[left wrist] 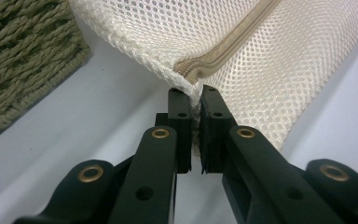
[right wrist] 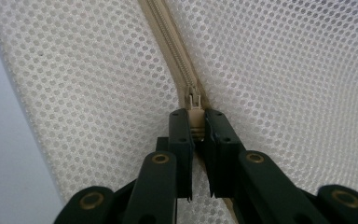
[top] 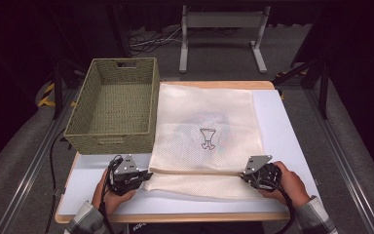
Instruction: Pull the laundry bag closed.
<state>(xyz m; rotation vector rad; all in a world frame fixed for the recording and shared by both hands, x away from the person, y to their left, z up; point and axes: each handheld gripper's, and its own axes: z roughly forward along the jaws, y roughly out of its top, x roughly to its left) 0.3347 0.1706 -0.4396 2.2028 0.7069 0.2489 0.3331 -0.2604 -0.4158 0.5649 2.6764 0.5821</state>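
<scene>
Flat on the white table top [top: 282, 131] lies a cream mesh laundry bag [top: 207, 117], spread across the middle and right of the surface, with a small dark drawing [top: 207, 138] printed near its centre. Its near edge is folded over, so a narrower strip of mesh sits nearest the person, and a beige zipper [right wrist: 170, 39] runs along that fold from left to right. At the left end of the fold, the left gripper [left wrist: 194, 100] is clenched on the corner of the bag where the zipper tape ends; its two black jaws stand nearly together with the mesh pinched between them. At the right end, the right gripper [right wrist: 196, 116] is closed on the zipper pull [right wrist: 195, 105], the small beige tab caught between the jaw tips while the slider sits just beyond them on the closed teeth. In the high view each gripper is held by a hand coming in from the near edge, the left hand [top: 108, 192] below the bag's near-left corner and the right hand [top: 292, 183] at its near-right corner, both in plaid sleeves. Just left of the bag, touching its left edge, stands an olive woven basket [top: 80, 119] at the far-left corner of the table. Beyond the table, a grey metal stand [top: 221, 29] rests on the dark floor.
</scene>
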